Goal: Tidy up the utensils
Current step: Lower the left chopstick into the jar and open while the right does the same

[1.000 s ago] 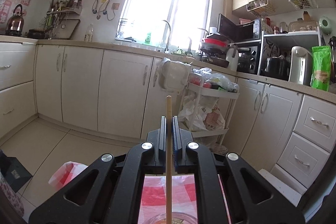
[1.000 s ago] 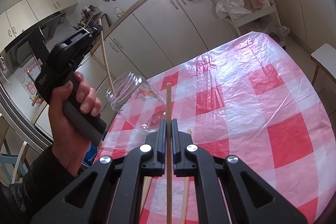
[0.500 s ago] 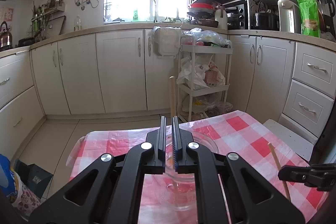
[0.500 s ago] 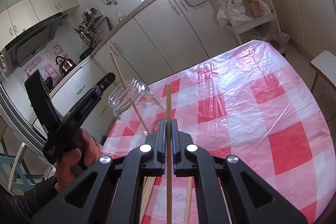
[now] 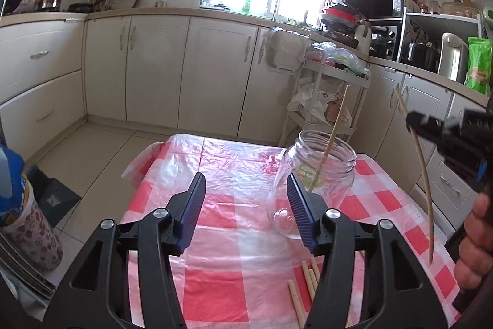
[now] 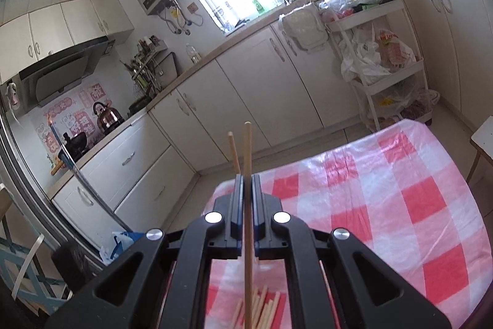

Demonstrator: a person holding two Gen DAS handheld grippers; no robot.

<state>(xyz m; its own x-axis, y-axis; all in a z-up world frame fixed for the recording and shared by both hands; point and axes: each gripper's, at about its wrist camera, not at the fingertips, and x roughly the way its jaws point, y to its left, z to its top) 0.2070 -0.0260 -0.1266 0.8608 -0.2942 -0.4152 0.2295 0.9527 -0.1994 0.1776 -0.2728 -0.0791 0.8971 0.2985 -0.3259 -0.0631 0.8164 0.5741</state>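
A clear glass jar [image 5: 320,174] stands on the red-checked tablecloth [image 5: 222,218], with one wooden chopstick [image 5: 334,131] leaning inside it. My left gripper [image 5: 245,196] is open and empty, just left of and in front of the jar. My right gripper [image 6: 245,181] is shut on a wooden chopstick [image 6: 247,205] held upright; it shows at the right edge of the left wrist view [image 5: 422,125]. The top of the jar's chopstick [image 6: 234,153] pokes up behind the right fingers. Several loose chopsticks [image 6: 262,309] lie on the cloth below, also in the left wrist view [image 5: 305,282].
Cream cabinets [image 5: 160,70] and a white trolley with bags [image 5: 326,100] stand beyond the table's far edge. A blue-and-floral bag [image 5: 18,205] is on the floor at left. A white stool [image 6: 483,141] is at the table's right.
My left gripper has let go of its chopstick into the jar, opened, and drawn back to the left. My right gripper has swung over toward the jar with its chopstick.
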